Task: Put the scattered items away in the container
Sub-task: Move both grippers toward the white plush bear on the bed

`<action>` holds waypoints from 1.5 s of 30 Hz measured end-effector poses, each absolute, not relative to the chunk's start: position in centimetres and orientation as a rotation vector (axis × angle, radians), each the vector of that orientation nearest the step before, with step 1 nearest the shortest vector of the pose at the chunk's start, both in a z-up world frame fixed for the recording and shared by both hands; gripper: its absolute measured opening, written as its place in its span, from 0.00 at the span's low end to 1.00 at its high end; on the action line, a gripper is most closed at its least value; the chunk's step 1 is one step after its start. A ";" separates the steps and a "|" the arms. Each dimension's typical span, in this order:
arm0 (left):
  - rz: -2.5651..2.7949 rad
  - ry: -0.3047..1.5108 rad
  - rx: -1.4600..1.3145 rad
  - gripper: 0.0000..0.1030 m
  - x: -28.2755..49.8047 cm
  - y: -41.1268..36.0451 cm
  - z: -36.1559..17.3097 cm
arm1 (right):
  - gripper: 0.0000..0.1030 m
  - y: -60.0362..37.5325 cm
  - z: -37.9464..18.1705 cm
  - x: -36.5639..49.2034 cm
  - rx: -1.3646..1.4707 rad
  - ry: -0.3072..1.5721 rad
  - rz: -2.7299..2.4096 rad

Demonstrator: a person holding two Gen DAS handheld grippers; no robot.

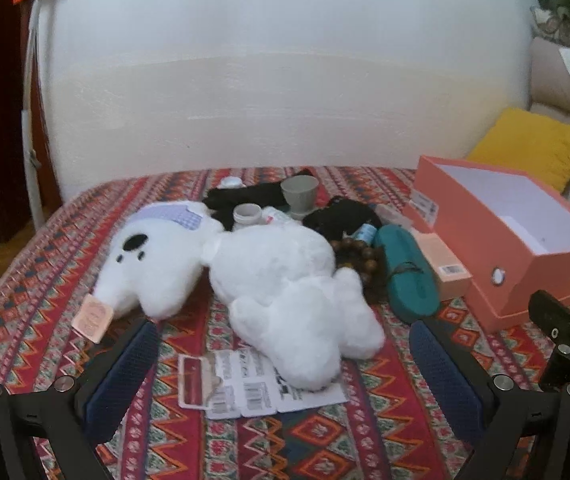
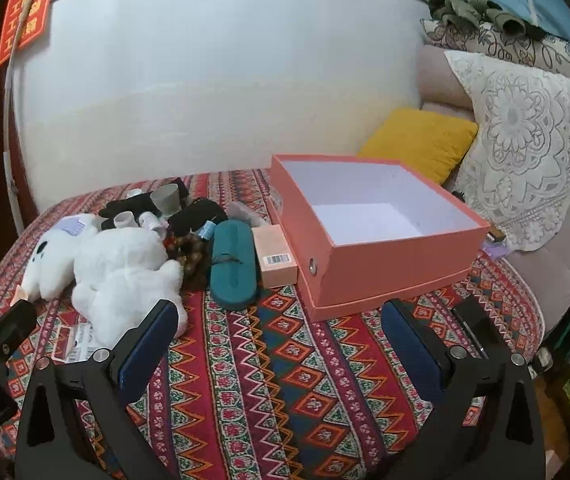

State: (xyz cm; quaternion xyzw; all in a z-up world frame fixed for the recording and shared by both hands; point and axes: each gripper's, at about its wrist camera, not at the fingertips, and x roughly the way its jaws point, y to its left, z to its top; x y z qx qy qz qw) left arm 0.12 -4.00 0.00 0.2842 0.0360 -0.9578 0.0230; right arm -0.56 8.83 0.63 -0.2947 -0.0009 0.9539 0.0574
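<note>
A white plush toy (image 1: 269, 280) (image 2: 121, 268) lies on the patterned cloth (image 1: 325, 432). Behind and beside it sit a teal slipper (image 1: 405, 272) (image 2: 231, 264), wooden beads (image 1: 355, 254), a grey cup (image 1: 299, 192), black cloth (image 1: 341, 216), a small pink box (image 2: 275, 256) and printed cards (image 1: 245, 388). The salmon box (image 2: 373, 236) (image 1: 517, 236) stands open with nothing visible inside. My left gripper (image 1: 285, 364) is open, just short of the plush toy's lower end. Over bare cloth in front of the salmon box, my right gripper (image 2: 279, 344) is open and holds nothing.
A white wall (image 2: 205, 100) backs the table. A yellow cushion (image 2: 421, 140) and a lace-covered sofa back (image 2: 525, 140) stand at the right. A black pen-like object (image 2: 471, 328) lies near the right edge of the cloth.
</note>
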 end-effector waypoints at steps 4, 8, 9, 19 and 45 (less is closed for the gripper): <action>-2.948 0.107 0.892 1.00 -0.2 -4.2 -0.5 | 1.00 8.7 0.1 -1.2 -0.910 0.017 2.905; -2.929 0.102 0.904 1.00 -0.4 -4.4 -1.0 | 1.00 8.8 -0.2 -1.5 -0.909 0.034 2.913; -2.925 0.103 0.906 1.00 -0.5 -4.4 -1.0 | 1.00 8.8 -0.3 -1.5 -0.910 0.035 2.915; -2.884 0.117 0.907 1.00 -0.6 -5.8 -1.5 | 1.00 8.8 -0.9 -1.7 -0.935 0.047 2.930; -2.858 0.158 0.923 1.00 -0.4 -6.7 -1.6 | 1.00 7.8 -0.7 -1.2 -0.937 0.045 2.981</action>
